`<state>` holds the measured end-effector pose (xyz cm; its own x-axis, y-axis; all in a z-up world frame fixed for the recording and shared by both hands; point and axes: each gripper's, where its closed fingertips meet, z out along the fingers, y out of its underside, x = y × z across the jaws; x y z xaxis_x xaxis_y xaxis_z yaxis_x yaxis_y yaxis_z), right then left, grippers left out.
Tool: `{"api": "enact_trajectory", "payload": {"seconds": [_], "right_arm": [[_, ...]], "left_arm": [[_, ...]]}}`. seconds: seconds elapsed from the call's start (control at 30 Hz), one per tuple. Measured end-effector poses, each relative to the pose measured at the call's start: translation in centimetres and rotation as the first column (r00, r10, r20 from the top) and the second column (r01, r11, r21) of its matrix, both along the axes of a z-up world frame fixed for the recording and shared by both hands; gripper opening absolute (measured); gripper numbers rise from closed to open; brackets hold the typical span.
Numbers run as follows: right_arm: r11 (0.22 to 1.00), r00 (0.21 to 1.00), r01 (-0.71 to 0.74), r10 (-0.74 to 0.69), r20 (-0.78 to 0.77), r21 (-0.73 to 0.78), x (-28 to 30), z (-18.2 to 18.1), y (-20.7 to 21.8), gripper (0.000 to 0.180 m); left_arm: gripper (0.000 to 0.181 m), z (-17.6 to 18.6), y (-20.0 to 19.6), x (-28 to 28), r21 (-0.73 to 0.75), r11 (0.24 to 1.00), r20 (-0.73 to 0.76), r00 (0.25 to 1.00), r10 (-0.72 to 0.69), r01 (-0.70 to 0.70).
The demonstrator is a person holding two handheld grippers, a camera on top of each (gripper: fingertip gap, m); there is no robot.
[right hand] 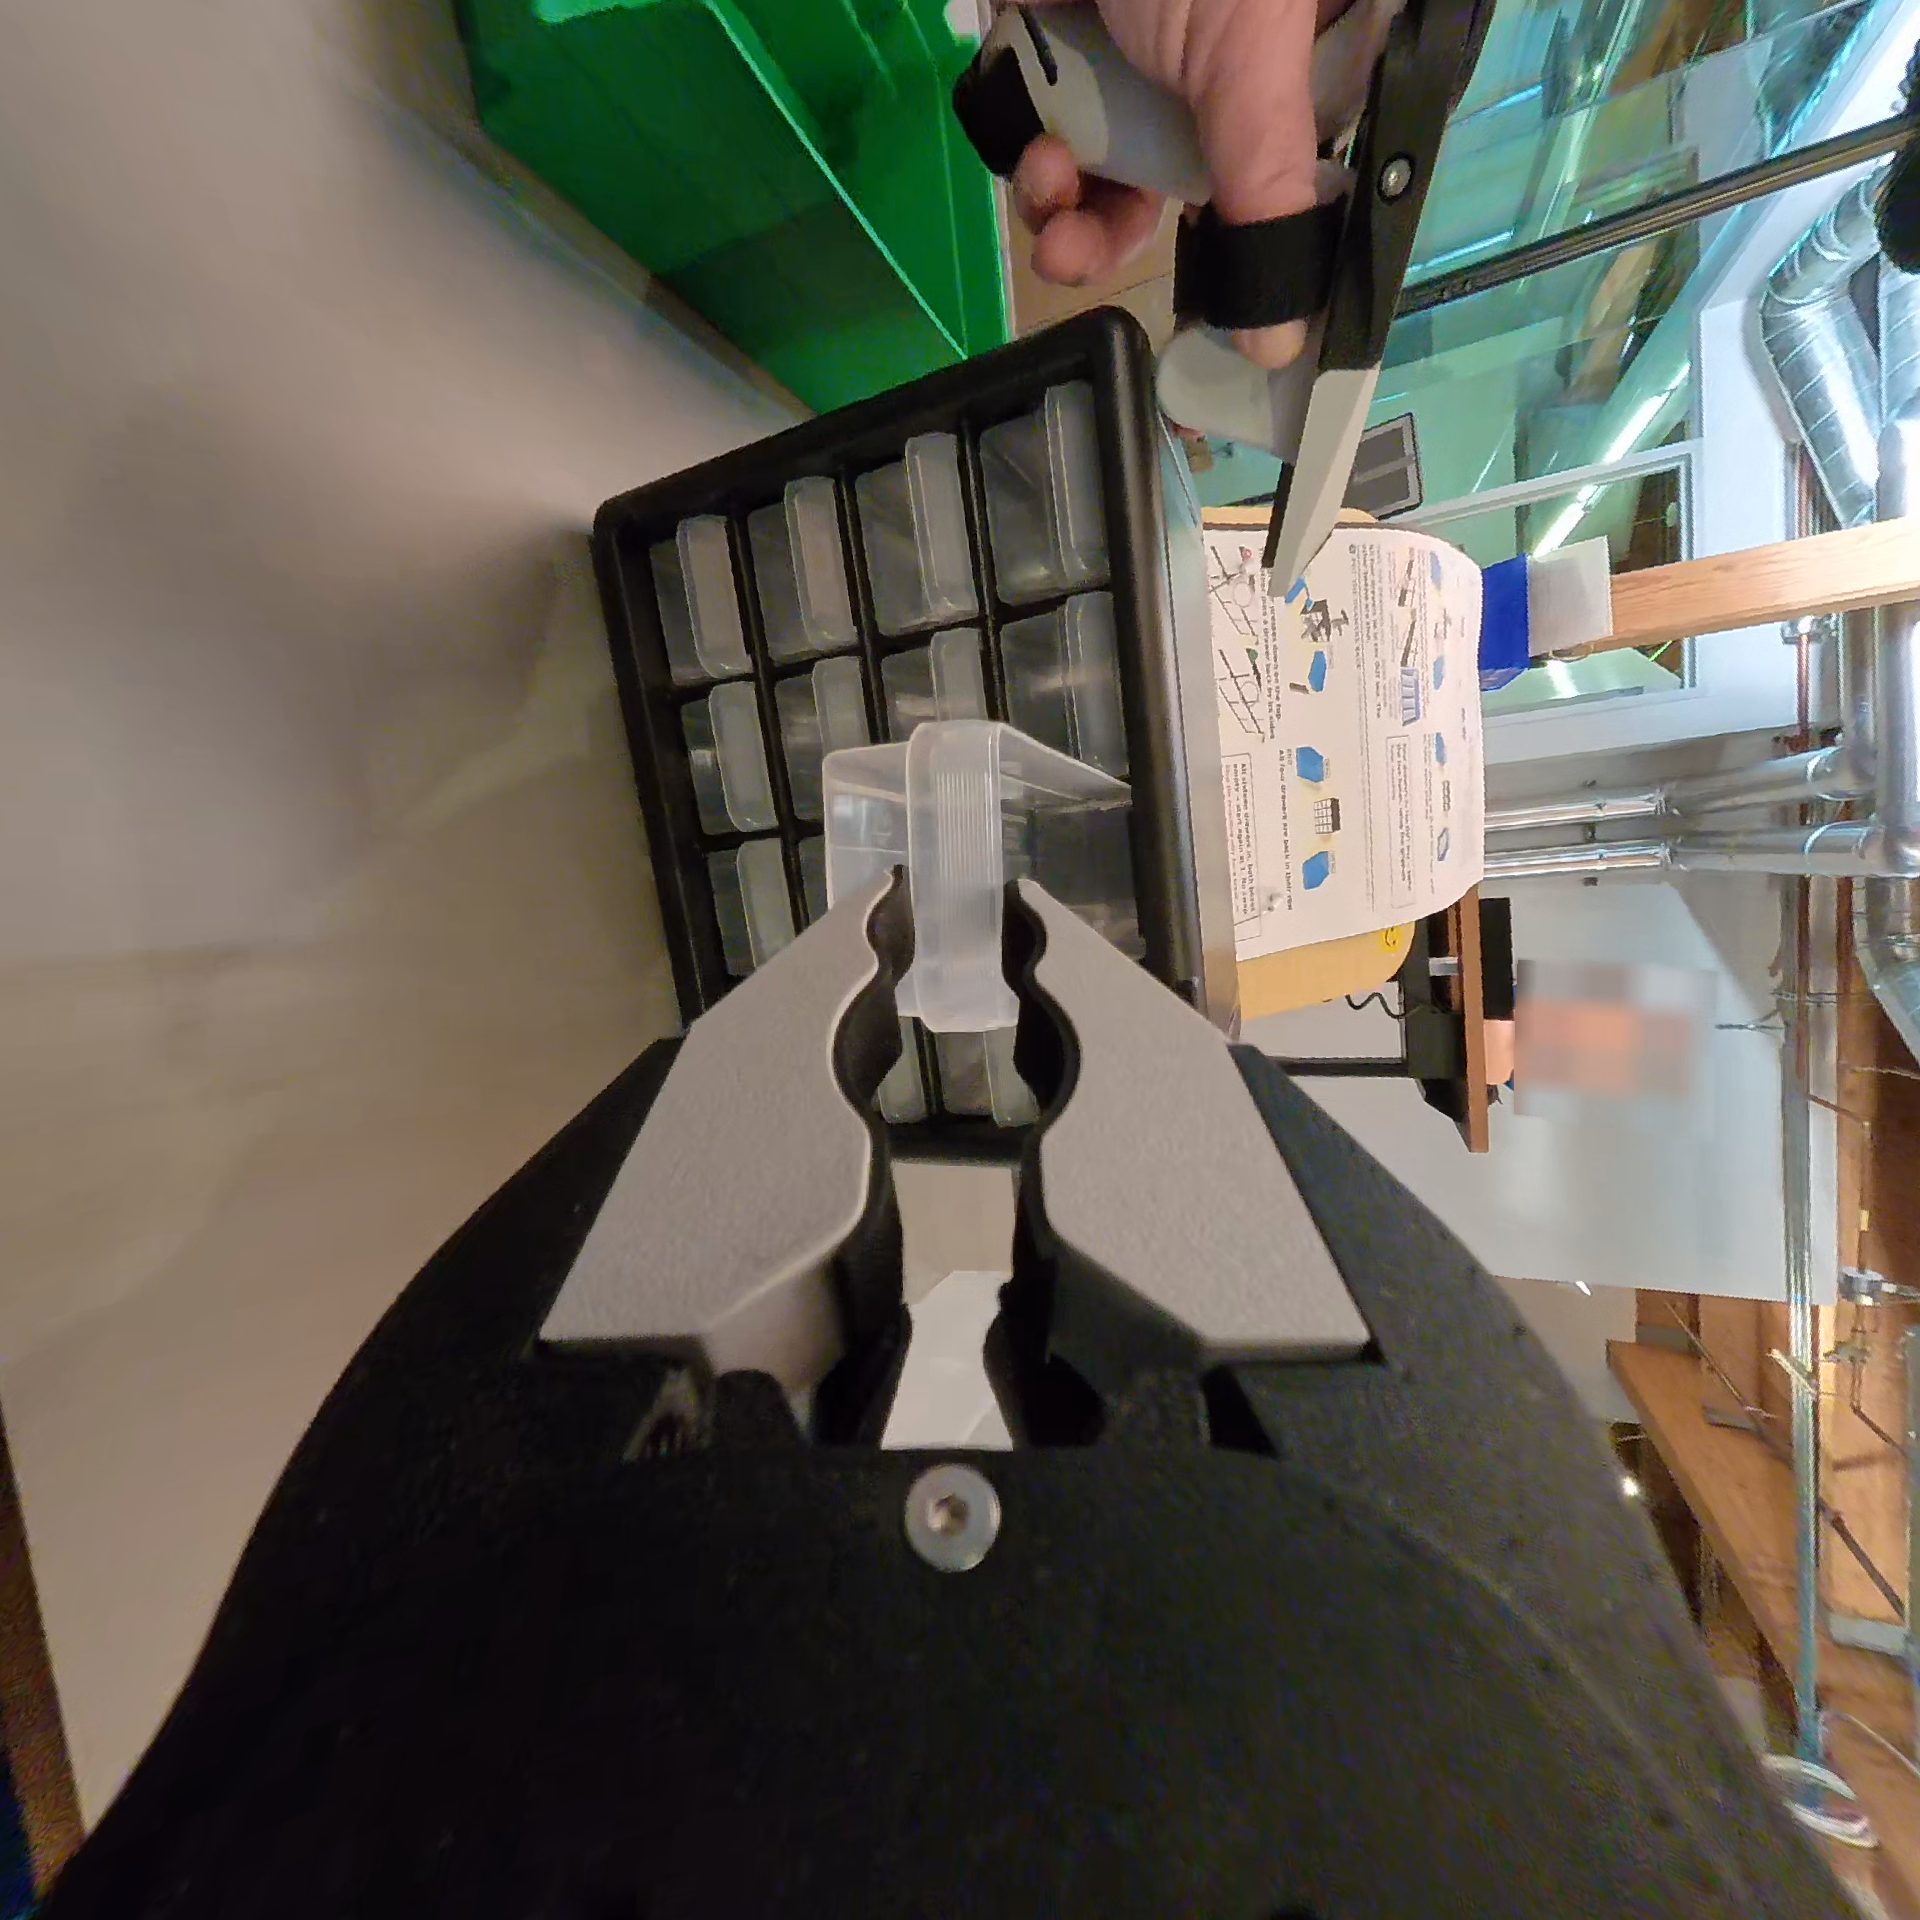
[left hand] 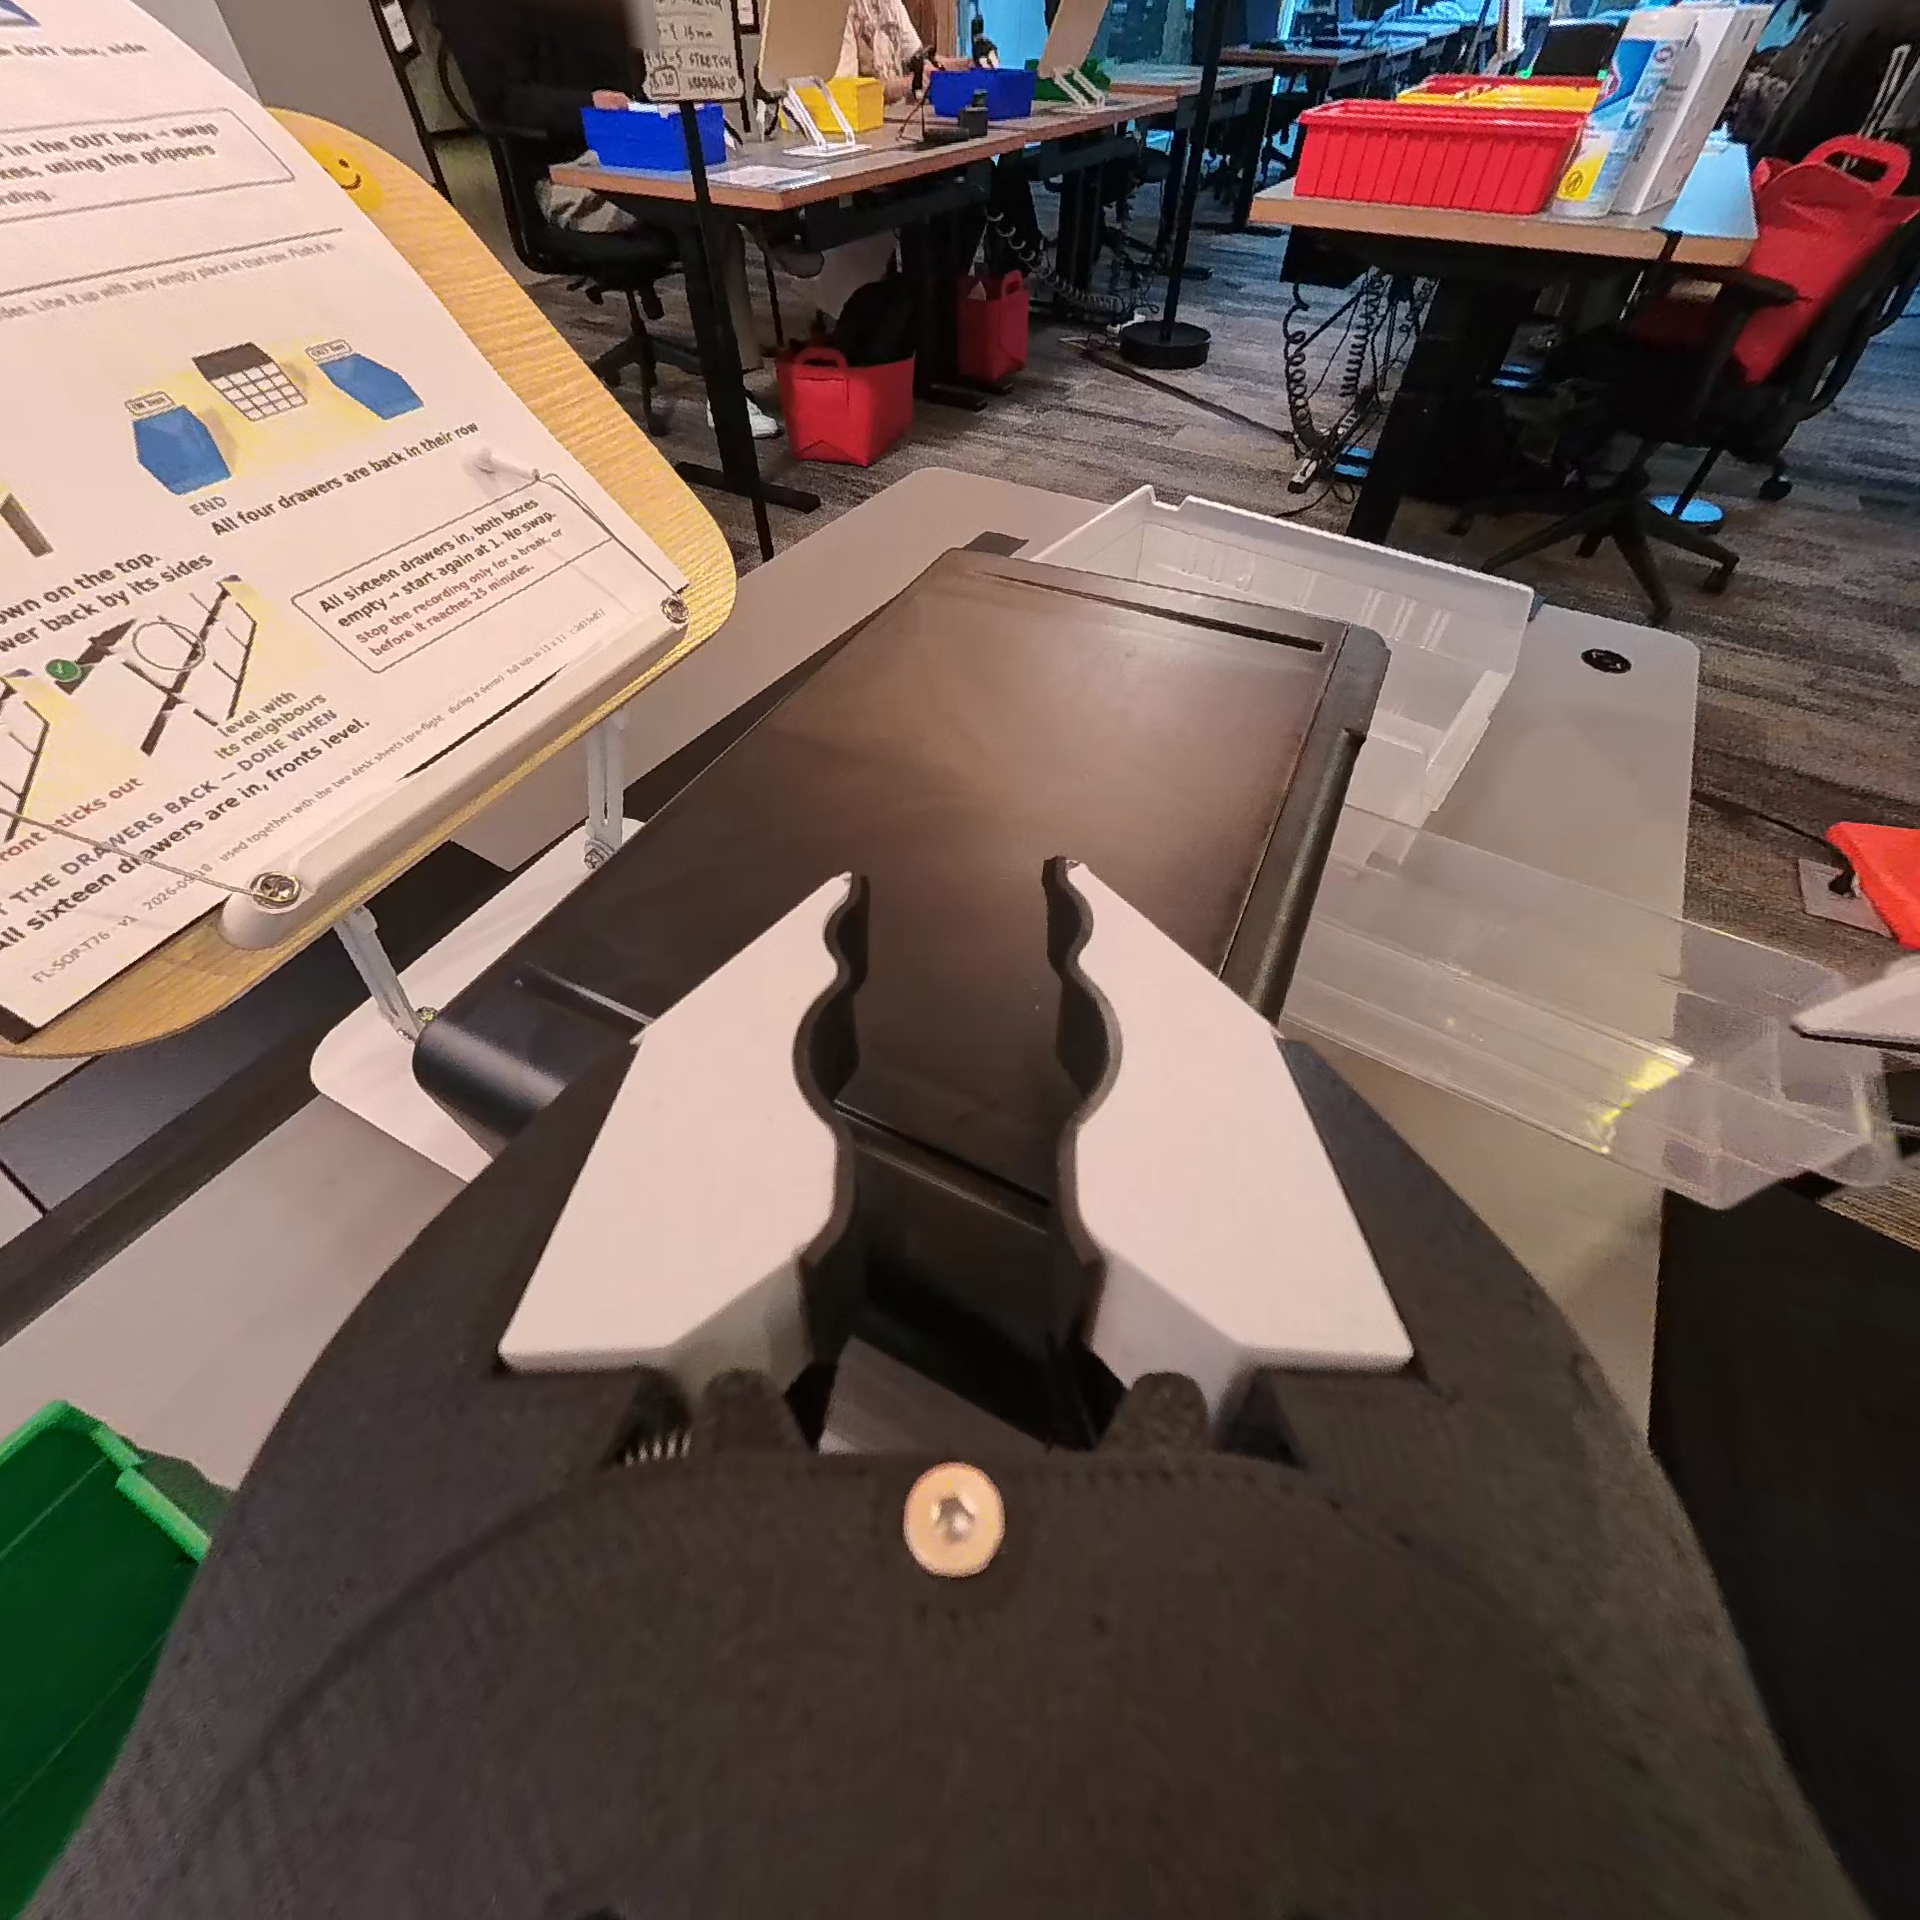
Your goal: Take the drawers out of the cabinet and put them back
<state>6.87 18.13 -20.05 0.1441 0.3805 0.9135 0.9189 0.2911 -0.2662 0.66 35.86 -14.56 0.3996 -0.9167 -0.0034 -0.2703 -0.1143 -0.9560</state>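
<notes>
A: What did the left gripper (left hand: 951,883) do?
B: It hovered over the flat black top of the cabinet (left hand: 997,790), its two grey fingers spread apart with nothing between them. An instruction sheet (left hand: 260,499) on a wooden board stood to the left, and a white bin (left hand: 1340,634) lay behind the cabinet.

A: And the right gripper (right hand: 951,894)?
B: It was closed on the ribbed handle of a clear drawer (right hand: 956,821), which stuck partly out of the cabinet front. The other clear drawers sat in their compartments. A green bin (right hand: 790,177) was beside the cabinet, and a person's hand (right hand: 1195,125) held the other tool above it
</notes>
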Motion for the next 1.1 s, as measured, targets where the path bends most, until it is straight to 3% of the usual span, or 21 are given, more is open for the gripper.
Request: {"api": "enact_trajectory", "payload": {"seconds": [0.27,0.53,0.77,1.1], "right_arm": [[0.996,0.998,-0.005,0.0,-0.063,-0.083,0.1,1.3,0.5,0.015],[0.995,0.998,-0.019,0.024,0.058,-0.096,-0.4,0.9,-0.4,0.015],[0.955,0.988,-0.098,0.06,-0.141,-0.279,-0.1,4.0,-0.1,0.015],[0.9,0.971,-0.173,0.089,-0.221,-0.4,0.9,5.8,-1.9,0.015]], "left_arm": [[0.033,0.0,0.0,0.0,0.002,1.0,-0.001,1.0,-0.003,0.003],[0.031,-0.1,-0.1,0.0,-0.01,1.0,-0.01,1.0,-0.005,0.005],[0.03,-0.2,-0.1,0.1,-0.015,1.0,-0.015,1.0,-0.011,0.011],[0.029,-0.1,-0.1,0.1,-0.016,1.0,-0.012,1.0,-0.012,0.012]]}}
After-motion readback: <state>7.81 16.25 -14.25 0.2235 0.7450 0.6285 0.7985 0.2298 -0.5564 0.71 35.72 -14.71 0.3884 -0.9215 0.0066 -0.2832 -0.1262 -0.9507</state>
